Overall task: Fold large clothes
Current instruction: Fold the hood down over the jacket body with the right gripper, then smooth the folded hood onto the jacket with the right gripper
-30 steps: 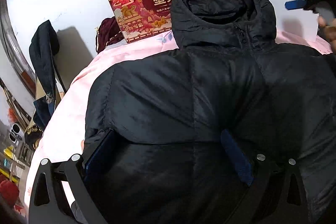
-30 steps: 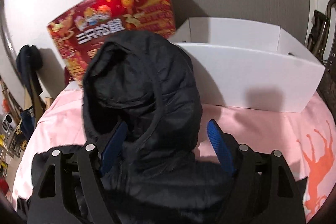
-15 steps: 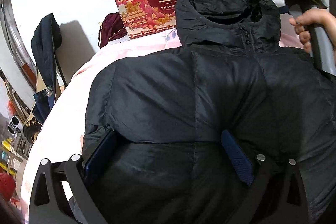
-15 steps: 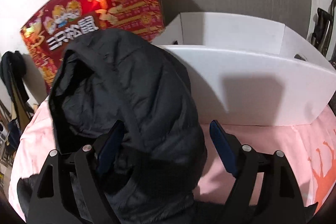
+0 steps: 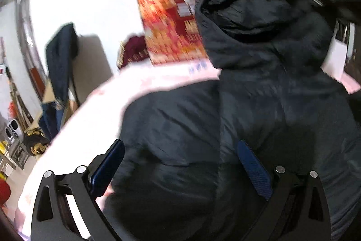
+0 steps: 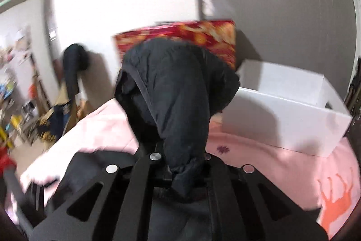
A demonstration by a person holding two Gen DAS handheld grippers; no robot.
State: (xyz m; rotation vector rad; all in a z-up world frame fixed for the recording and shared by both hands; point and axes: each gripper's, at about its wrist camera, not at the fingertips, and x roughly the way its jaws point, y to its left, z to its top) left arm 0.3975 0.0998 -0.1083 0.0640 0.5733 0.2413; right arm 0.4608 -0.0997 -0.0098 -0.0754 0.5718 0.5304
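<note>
- Dark garment (image 5: 61, 64): hangs off the left edge of the bed (image 5: 94, 119), beside the wall.
- Left gripper (image 5: 180, 157): jaws wide apart, blue pads (image 5: 255, 169) straddling the jacket (image 5: 225, 128) body; whether the pads press the fabric is unclear through motion blur.
- Jacket: black, padded, spread over the pink bed from near edge toward far edge; its body fills the centre and right of the left wrist view.
- Hood (image 6: 171, 92): raised off the bed, standing upright in front of the red box (image 6: 203, 35).
- Right gripper (image 6: 185, 164): jaws narrow, clamped on a bunched fold of the hood fabric.
- Red box: propped against the wall at the far edge of the bed.
- White box (image 6: 288, 119): open-topped, rests on the far right corner of the bed, just beside the hood.
</note>
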